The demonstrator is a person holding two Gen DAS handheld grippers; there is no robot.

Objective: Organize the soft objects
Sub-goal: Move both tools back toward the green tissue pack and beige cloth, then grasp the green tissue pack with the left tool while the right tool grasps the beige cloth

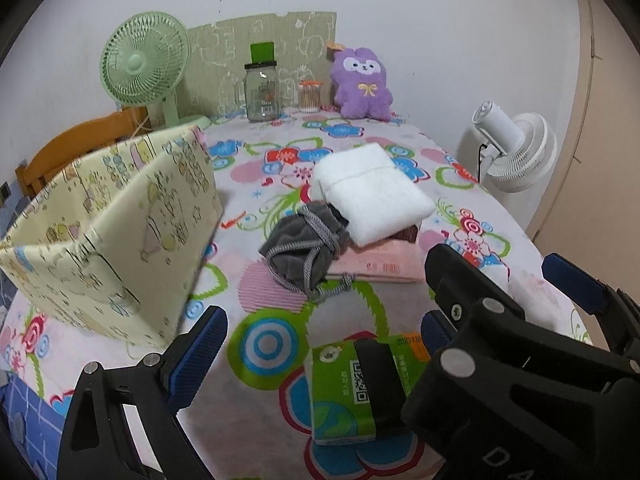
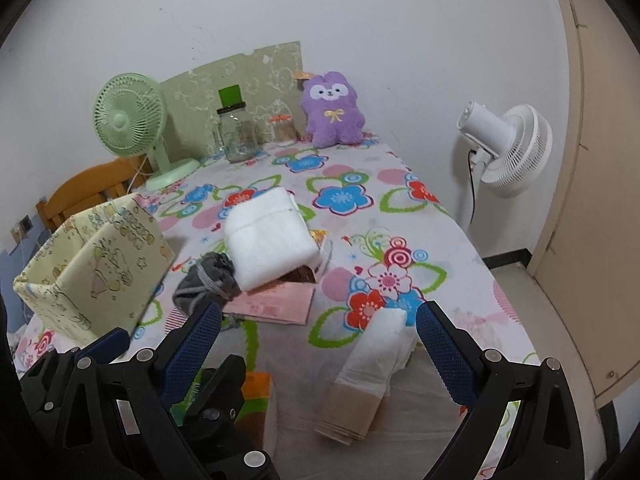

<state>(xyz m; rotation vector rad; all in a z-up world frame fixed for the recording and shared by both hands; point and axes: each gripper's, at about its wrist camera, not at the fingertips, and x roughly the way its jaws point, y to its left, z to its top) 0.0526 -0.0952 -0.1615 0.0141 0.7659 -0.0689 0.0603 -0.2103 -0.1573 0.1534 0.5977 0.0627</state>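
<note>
The table [image 2: 460, 248] wears a white cloth printed with blue, red and pink flowers ringed in green. The fabric box [image 1: 120, 232] is pale yellow with cartoon prints. The folded towel [image 1: 372, 196] is white, the drawstring pouch [image 1: 304, 244] grey, the plush toy [image 2: 332, 112] purple, the tissue pack [image 1: 348, 392] green, the fingers [image 2: 444, 352] blue-padded.

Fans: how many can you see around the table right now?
2. A green fan stands at the table's far left corner, by the wall. A white fan stands off the table's right side, near the door. Others may be out of view.
</note>
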